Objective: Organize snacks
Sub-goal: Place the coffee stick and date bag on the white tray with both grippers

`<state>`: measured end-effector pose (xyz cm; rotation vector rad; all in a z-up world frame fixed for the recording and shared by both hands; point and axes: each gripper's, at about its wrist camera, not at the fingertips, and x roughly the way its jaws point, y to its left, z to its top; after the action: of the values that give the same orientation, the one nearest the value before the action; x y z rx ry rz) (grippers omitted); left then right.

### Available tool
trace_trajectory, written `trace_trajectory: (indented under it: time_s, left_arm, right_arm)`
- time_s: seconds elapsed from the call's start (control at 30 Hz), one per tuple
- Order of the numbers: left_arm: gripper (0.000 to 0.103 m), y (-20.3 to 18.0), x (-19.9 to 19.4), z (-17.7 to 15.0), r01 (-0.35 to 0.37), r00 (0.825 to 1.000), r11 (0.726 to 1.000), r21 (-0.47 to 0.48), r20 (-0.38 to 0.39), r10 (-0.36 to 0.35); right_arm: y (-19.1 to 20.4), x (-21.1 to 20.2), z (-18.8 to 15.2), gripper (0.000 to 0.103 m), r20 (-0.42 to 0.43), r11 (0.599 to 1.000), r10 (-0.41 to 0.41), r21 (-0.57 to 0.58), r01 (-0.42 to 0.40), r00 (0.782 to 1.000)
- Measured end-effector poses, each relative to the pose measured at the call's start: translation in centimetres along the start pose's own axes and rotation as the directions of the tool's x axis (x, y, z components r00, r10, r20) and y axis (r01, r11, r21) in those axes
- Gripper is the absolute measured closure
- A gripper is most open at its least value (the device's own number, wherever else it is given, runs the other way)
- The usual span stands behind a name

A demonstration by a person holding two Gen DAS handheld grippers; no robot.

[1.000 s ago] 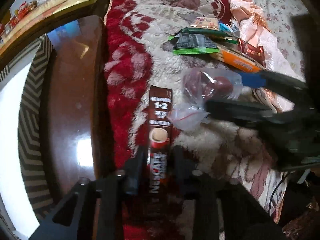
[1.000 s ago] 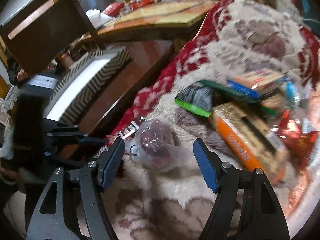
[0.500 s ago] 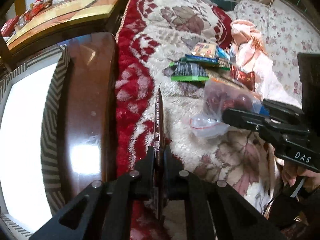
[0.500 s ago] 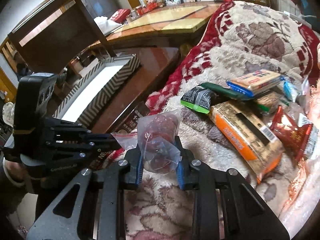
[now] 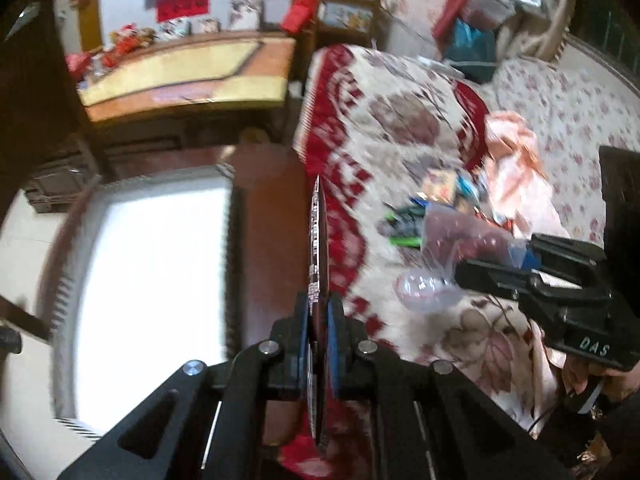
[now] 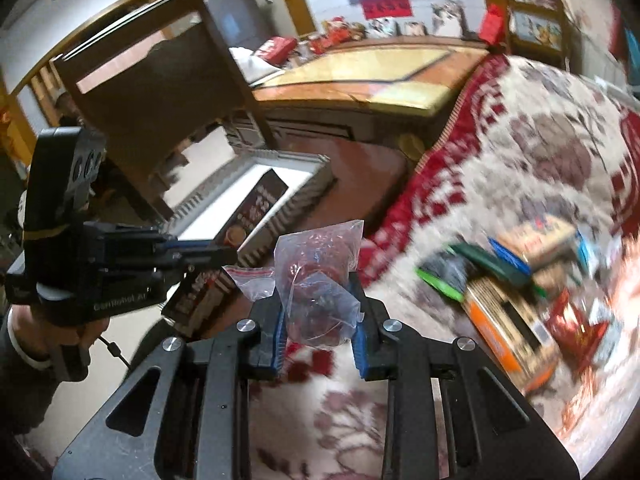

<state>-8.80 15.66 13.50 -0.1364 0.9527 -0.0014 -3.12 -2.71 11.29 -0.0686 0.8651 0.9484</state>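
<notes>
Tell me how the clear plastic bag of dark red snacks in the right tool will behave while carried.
The plastic bag looks thin and crumpled, so probably floppy. Its loose zip end sticks out sideways, apt to flap. The right tool pinches its bulging middle, so the contents may shift.

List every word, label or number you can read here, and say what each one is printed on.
"DAS" – on the black body of the right gripper, seen from the left wrist.
"GenRobot.AI" – roughly, blurred, on the body of the left gripper, seen from the right wrist.
Coffee sachet in the left gripper: print too blurred to read.
Snack packets on the blanket: too blurred.
Red wall banner: unreadable.
</notes>
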Motion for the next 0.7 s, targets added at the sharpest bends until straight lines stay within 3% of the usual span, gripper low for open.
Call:
trace_trajectory:
  time_s: [0.33, 0.7]
  left_arm:
    - [0.093, 6.7, -1.6, 0.3, -0.114, 0.992, 0.987, -0.109, 0.034, 0.118]
    - [0.093, 14.5, 3.0, -0.8, -0.186, 0.982, 0.945, -0.269, -0.068, 0.174]
  right_arm:
    - [5.7, 3.7, 3.5, 0.078, -0.026, 0.992, 0.069, -0.103, -0.071, 0.997]
    - [9.0, 11.4, 5.6, 0.078, -0.106, 0.986, 0.089, -0.130, -0.103, 0.990]
